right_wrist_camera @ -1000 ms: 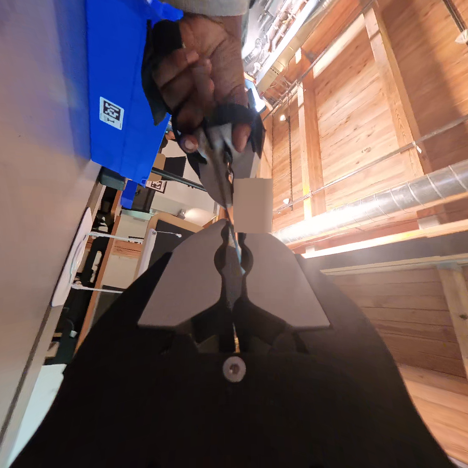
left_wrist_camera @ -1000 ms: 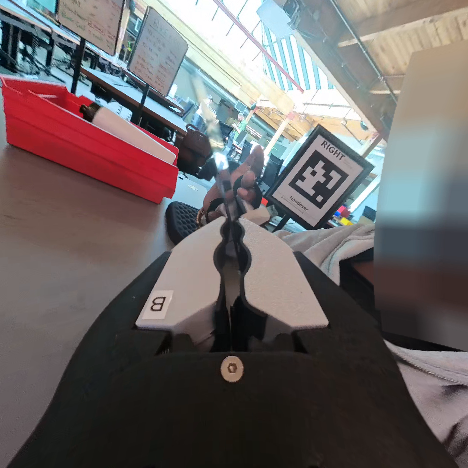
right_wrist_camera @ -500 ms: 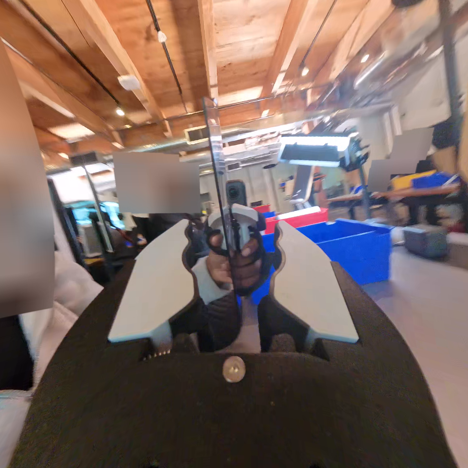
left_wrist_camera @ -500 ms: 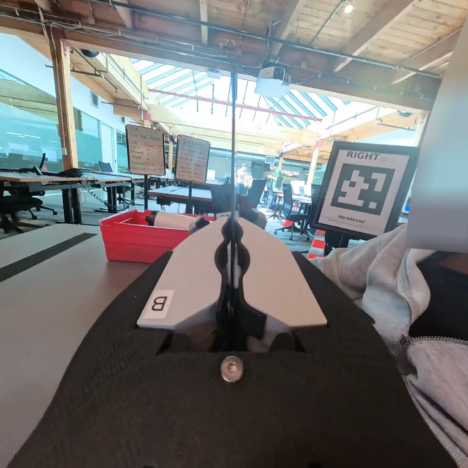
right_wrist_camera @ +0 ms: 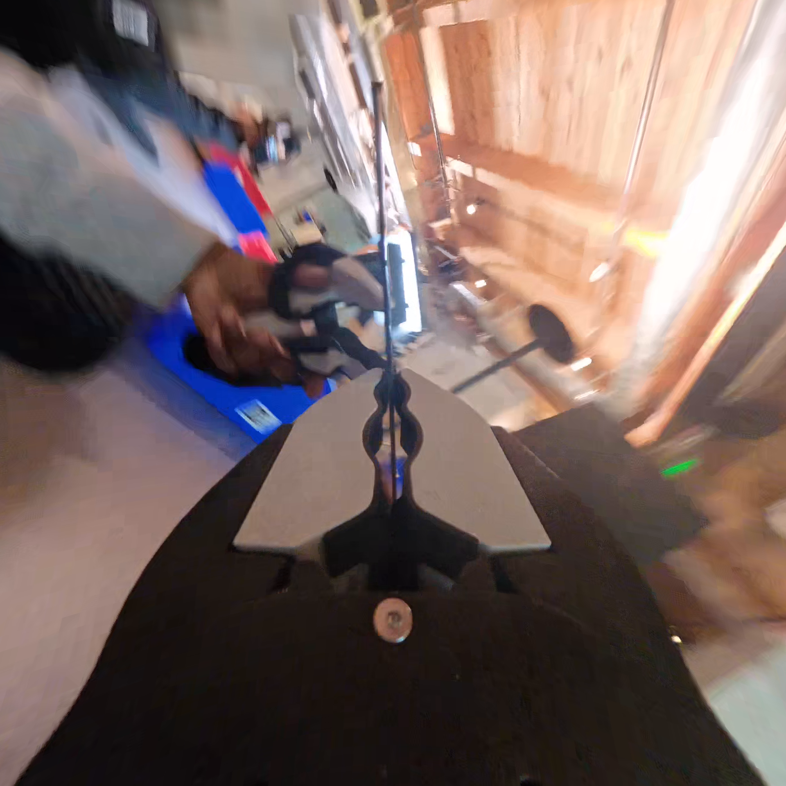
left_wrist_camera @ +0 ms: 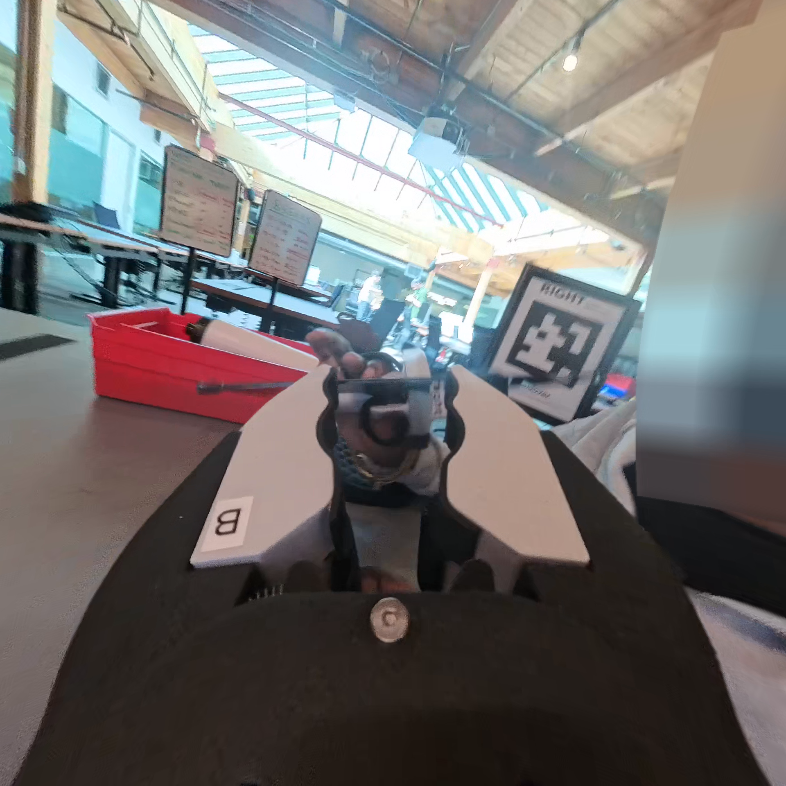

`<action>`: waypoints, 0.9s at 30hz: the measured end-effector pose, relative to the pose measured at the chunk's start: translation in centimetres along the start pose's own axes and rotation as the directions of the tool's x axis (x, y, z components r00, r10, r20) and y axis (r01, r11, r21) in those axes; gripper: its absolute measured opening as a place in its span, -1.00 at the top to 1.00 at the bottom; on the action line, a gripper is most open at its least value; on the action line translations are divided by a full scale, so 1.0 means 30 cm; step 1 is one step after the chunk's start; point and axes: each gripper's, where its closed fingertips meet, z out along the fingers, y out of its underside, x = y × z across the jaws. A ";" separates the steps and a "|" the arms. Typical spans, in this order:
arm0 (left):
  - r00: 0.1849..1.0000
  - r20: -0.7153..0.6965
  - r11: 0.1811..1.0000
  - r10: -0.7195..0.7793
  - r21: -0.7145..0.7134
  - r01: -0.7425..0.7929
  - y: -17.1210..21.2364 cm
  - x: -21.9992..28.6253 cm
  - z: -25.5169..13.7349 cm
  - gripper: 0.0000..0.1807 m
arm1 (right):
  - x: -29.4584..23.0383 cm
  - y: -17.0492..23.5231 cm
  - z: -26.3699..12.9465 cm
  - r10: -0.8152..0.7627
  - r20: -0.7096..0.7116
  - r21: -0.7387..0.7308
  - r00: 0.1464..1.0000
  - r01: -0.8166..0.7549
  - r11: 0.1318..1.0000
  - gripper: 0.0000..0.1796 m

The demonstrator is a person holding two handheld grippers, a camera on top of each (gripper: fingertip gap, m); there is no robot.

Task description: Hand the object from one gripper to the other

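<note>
Since half a second ago the left claw (left_wrist_camera: 389, 372) has let go of the plate (right_wrist_camera: 381, 212) and spread apart. The right claw (right_wrist_camera: 390, 371), which then stood wide, has closed on it.

In the left wrist view the grey bench (left_wrist_camera: 85, 468) runs off to the left. A red bin (left_wrist_camera: 161, 370) sits toward its far edge, and a white bottle (left_wrist_camera: 251, 344) lies slantwise inside the bin. Off the bench's right side stands a black-framed sign (left_wrist_camera: 561, 344) with a black-and-white marker. The left claw's jaws stand well apart with nothing between them. Through the gap the right claw shows farther off, gripped by a hand (left_wrist_camera: 353, 361). From it the plate reaches left as a thin dark line, level, ending in front of the red bin's near wall.

The right wrist view is heavily blurred. A blue bin (right_wrist_camera: 238, 395) rests on the bench at the left, and a grey sleeve (right_wrist_camera: 106, 204) leads down to the other hand (right_wrist_camera: 229, 306), which holds the left claw just left of the plate. The right claw's jaws are pressed onto the plate, which is seen edge-on and rises straight out from between the fingers (right_wrist_camera: 340, 446). Whether the plate is clear or tinted I cannot tell.
</note>
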 end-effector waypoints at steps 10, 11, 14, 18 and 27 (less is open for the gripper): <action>0.975 0.030 0.969 -0.222 -0.105 0.223 0.056 -0.037 -0.013 0.83 | -0.086 0.030 0.012 -0.777 0.105 -0.162 0.620 0.782 0.602 0.98; 0.969 0.040 0.960 -0.243 -0.136 0.246 0.072 -0.040 -0.014 0.81 | -0.089 0.030 0.013 -0.796 0.111 -0.161 0.595 0.801 0.576 0.98; 0.956 0.044 0.940 -0.289 -0.175 0.292 0.095 -0.040 -0.009 0.71 | -0.104 0.028 0.016 -0.846 0.133 -0.157 0.516 0.854 0.496 0.98; 0.954 0.039 0.927 -0.299 -0.226 0.300 0.116 -0.029 -0.011 0.84 | -0.119 0.038 0.022 -0.881 0.166 -0.160 0.442 0.894 0.419 0.98; 0.998 0.045 0.999 0.032 0.016 -0.033 -0.040 -0.005 -0.028 0.98 | 0.015 0.041 0.013 -0.570 -0.064 -0.240 0.819 0.541 0.806 0.61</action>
